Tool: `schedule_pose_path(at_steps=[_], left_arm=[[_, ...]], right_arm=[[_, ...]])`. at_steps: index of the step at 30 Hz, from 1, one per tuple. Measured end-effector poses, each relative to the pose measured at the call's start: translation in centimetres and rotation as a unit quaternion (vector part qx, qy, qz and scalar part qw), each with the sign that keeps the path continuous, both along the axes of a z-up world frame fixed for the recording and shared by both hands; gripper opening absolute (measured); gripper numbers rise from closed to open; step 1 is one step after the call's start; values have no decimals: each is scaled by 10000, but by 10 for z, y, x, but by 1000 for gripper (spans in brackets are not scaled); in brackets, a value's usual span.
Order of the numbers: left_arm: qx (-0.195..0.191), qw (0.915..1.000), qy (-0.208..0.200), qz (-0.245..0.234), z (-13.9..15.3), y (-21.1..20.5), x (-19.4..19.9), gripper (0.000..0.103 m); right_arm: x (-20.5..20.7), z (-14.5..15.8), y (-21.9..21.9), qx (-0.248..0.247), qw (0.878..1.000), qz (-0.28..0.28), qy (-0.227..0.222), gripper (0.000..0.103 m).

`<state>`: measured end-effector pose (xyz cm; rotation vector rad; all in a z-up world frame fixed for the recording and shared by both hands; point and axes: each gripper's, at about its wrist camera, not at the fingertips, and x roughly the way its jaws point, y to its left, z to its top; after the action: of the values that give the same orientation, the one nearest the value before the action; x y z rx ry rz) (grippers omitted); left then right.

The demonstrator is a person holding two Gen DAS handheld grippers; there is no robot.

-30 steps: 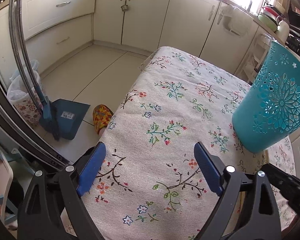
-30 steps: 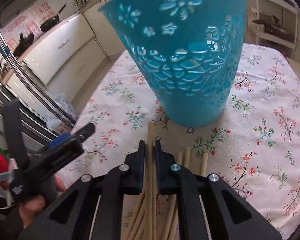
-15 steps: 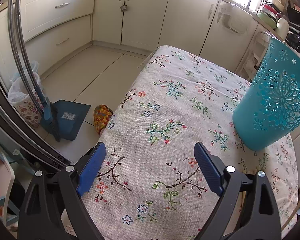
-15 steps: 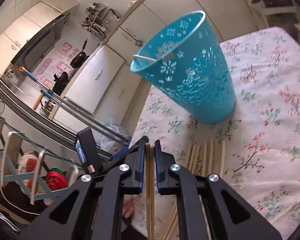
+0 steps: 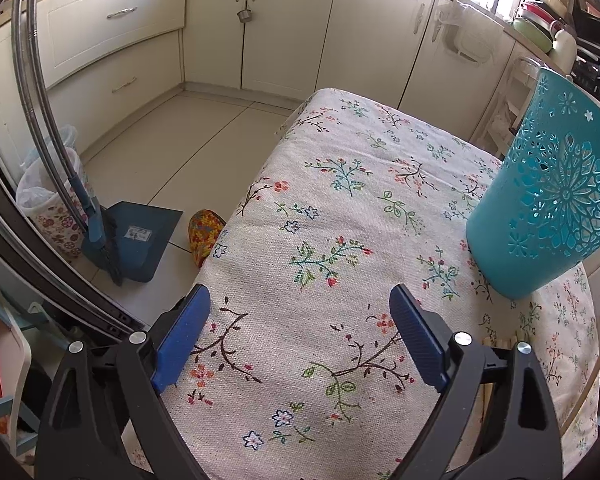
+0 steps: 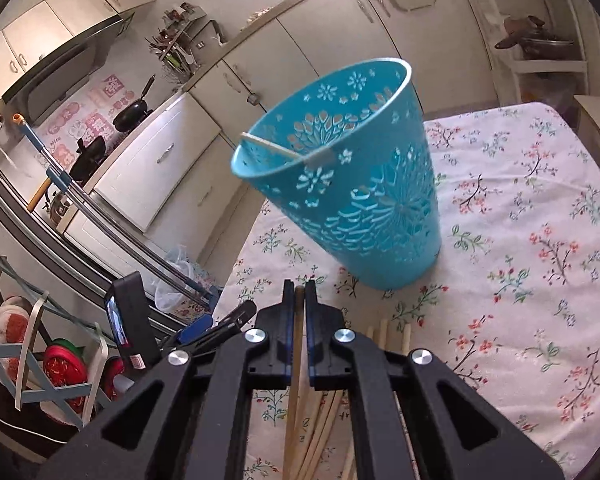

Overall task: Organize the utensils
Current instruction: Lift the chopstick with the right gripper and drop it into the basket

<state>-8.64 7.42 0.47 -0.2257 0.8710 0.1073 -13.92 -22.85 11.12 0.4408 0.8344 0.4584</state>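
Observation:
A teal perforated holder (image 6: 352, 200) stands on the floral tablecloth (image 6: 520, 280); one wooden chopstick (image 6: 276, 148) leans inside it. It also shows at the right of the left wrist view (image 5: 548, 208). My right gripper (image 6: 299, 300) is shut on a wooden chopstick (image 6: 294, 380), held above the table, short of the holder. Several more chopsticks (image 6: 384, 332) lie on the cloth below it. My left gripper (image 5: 296, 332) is open and empty, low over the cloth, left of the holder.
The table's left edge (image 5: 236, 216) drops to the tiled floor, where a blue dustpan (image 5: 136, 240) and a lined bin (image 5: 52, 204) stand. Cream cabinets (image 5: 292, 28) run behind. The left gripper (image 6: 204, 328) shows in the right wrist view.
My right gripper has lifted with the chopstick and drawn back, so the holder's open rim now shows. The left gripper has barely moved.

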Motion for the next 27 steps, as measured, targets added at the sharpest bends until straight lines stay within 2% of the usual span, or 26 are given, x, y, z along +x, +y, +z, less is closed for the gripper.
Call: schedule_pose_path(at_steps=[8, 11, 21, 24, 27], left_arm=[[36, 10000, 18, -14, -1, -1, 1, 88], [41, 10000, 20, -13, -1, -1, 1, 88], [49, 10000, 26, -19, -1, -2, 1, 89], [45, 10000, 24, -19, -1, -2, 1, 89], [41, 10000, 23, -20, -1, -2, 1, 89]], right_arm=[[-4, 17, 2, 159, 9995, 51, -252, 6], [-9, 34, 0, 354, 9984, 119, -427, 6], [-12, 139, -9, 685, 9861, 343, -1475, 6], [-9, 170, -12, 629, 9806, 353, -1823, 6], [-5, 199, -13, 350, 9750, 229, -2181, 6]])
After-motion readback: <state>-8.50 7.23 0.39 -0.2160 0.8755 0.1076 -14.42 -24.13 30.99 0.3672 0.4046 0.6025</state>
